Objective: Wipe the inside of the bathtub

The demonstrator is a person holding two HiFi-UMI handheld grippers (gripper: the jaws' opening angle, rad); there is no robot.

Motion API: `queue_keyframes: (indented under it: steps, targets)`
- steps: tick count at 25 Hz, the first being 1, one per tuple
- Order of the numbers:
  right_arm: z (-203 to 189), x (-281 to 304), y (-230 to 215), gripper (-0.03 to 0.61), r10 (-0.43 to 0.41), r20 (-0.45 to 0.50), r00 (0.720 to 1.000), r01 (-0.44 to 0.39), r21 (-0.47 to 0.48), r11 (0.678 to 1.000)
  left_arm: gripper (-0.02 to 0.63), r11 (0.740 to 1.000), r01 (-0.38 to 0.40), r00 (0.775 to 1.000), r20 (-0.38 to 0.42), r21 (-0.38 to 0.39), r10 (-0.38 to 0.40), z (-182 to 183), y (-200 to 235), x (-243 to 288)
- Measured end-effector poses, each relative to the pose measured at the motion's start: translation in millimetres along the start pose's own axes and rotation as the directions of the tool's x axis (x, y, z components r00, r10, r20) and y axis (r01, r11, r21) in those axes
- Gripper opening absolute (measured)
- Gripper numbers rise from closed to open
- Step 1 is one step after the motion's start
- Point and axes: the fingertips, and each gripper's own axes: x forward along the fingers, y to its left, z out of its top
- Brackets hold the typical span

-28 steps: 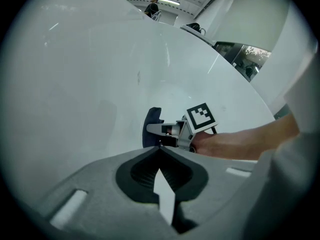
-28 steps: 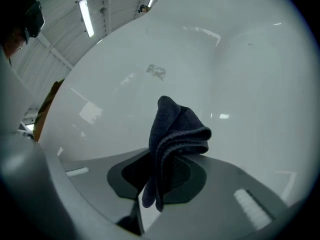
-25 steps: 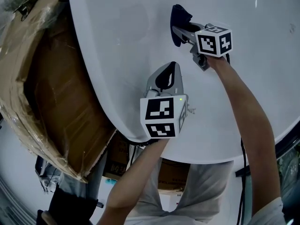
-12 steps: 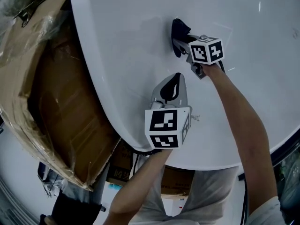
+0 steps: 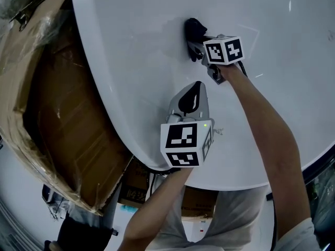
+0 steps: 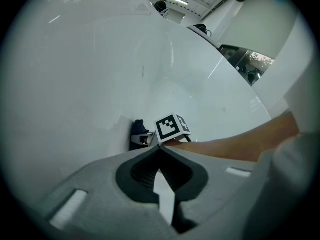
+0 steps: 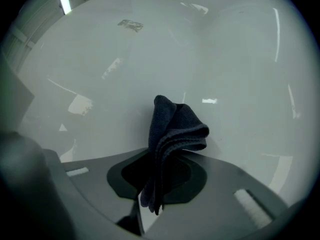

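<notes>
- Since a second ago my right gripper (image 5: 194,45) has slid the dark cloth (image 5: 192,29) a little across the bathtub (image 5: 146,20) wall, toward the rim side; the left gripper (image 5: 191,94) has barely shifted.
- My right claw is clamped on the cloth: folded layers sit pinched between its jaws, with the bunched end sticking out beyond the left gripper and pressed against the white wall.
- My left claw is closed with nothing in it, its tips meeting, and it rests low inside the tub.
- Progress, as I judge it: wiping is under way. The cloth is working only one patch, just beyond the left gripper, and most of the interior stretches well past it. I cannot tell which areas are already done, since no streaks or dirt show.
- Surface: smooth, glossy white, curved, with light reflections; likely slippery, so the cloth should glide easily.
- Room: a cardboard box (image 5: 63,114) wrapped in plastic film lies beside the tub, on the left gripper's outer side; ceiling lights (image 6: 176,2) and a window (image 6: 246,64) show far beyond it.
</notes>
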Motion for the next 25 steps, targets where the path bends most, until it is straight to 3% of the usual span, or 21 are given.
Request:
queue_keyframes:
  steps: [15,25]
  targets:
    - [10.5,-14.7,40.7,0.054,0.098,-0.032,0.995,-0.101,-0.103,0.989,-0.002,1.0,0.0,1.0,-0.003,-0.002,0.0,4.6,-5.8,-2.0]
    - [26.5,-35.6,90.5,0.054,0.187,-0.054,0.981,-0.194,-0.206,0.959,-0.002,1.0,-0.014,1.0,0.009,-0.016,0.015,10.8,-5.5,-13.7]
